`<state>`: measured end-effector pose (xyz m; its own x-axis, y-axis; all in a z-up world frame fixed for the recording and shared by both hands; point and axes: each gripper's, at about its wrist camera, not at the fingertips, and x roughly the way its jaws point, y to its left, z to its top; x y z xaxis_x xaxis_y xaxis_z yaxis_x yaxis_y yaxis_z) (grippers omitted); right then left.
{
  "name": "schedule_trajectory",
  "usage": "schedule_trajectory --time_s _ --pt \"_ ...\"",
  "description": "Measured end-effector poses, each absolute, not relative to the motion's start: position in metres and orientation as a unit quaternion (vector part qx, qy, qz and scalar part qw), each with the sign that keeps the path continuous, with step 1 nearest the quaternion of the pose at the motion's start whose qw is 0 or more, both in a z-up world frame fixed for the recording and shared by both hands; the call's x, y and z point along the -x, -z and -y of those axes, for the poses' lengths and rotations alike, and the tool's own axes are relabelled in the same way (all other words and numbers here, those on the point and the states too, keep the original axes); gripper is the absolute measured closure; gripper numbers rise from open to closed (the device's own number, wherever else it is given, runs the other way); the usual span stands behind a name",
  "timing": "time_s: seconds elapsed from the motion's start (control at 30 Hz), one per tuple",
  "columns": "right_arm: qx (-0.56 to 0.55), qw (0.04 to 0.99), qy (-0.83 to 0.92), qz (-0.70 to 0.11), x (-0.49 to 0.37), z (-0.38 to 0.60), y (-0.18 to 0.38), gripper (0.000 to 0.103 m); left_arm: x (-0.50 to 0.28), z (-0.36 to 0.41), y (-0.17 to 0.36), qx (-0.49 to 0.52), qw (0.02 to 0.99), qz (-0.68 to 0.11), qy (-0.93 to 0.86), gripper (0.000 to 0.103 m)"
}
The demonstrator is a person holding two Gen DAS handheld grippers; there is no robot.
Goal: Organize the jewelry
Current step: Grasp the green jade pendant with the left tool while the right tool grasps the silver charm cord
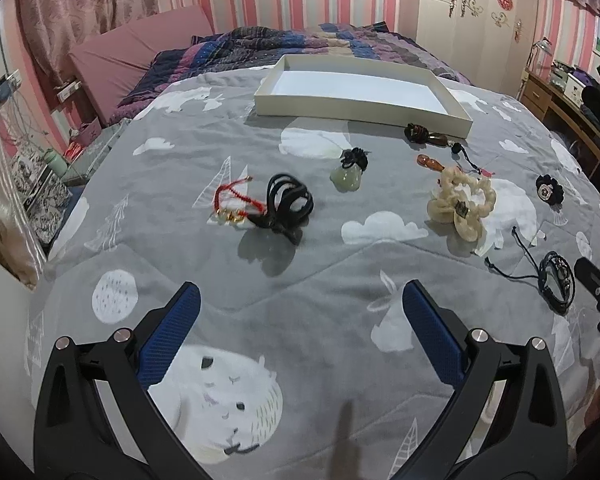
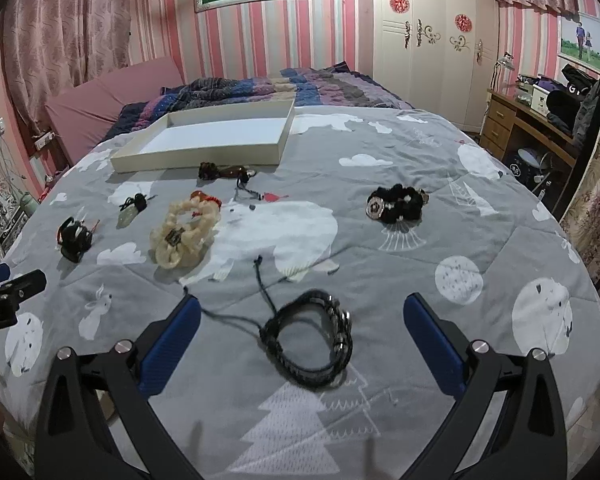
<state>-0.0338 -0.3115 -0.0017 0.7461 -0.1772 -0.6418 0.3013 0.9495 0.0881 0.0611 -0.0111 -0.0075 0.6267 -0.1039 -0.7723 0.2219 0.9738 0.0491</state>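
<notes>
The black braided bracelet lies limp on the bed's grey quilt, between the fingers of the wide-open, empty right gripper. It looks light and floppy, best pinched across its bundled bands, not its loose cords. The left gripper is also wide and empty, and the white tray sits well apart.

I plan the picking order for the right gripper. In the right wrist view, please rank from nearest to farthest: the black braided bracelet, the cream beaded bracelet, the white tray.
1. Black braided bracelet: nearest, on the quilt between the open jaws of the right gripper.
2. Cream beaded bracelet: middle, ahead and to the left.
3. White tray: farthest, behind the jewelry, to the left.
</notes>
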Motion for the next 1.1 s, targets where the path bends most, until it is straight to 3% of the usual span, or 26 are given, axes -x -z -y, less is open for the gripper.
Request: schedule_trajectory --time_s 0.33,0.73,1.1 --pt "-0.090 0.928 0.129 -0.338 -0.012 0.326 -0.018 0.002 -0.105 0.017 -0.010 -0.079 0.900 -0.418 0.099 0.003" --pt "-0.099 0.893 0.078 -0.431 -0.085 0.339 -0.022 0.002 -0.156 0.036 -0.011 -0.105 0.870 -0.459 0.148 0.003" --pt "-0.089 0.895 0.073 -0.430 -0.120 0.335 -0.023 0.002 -0.186 0.037 -0.009 -0.093 0.863 -0.466 0.171 0.003"
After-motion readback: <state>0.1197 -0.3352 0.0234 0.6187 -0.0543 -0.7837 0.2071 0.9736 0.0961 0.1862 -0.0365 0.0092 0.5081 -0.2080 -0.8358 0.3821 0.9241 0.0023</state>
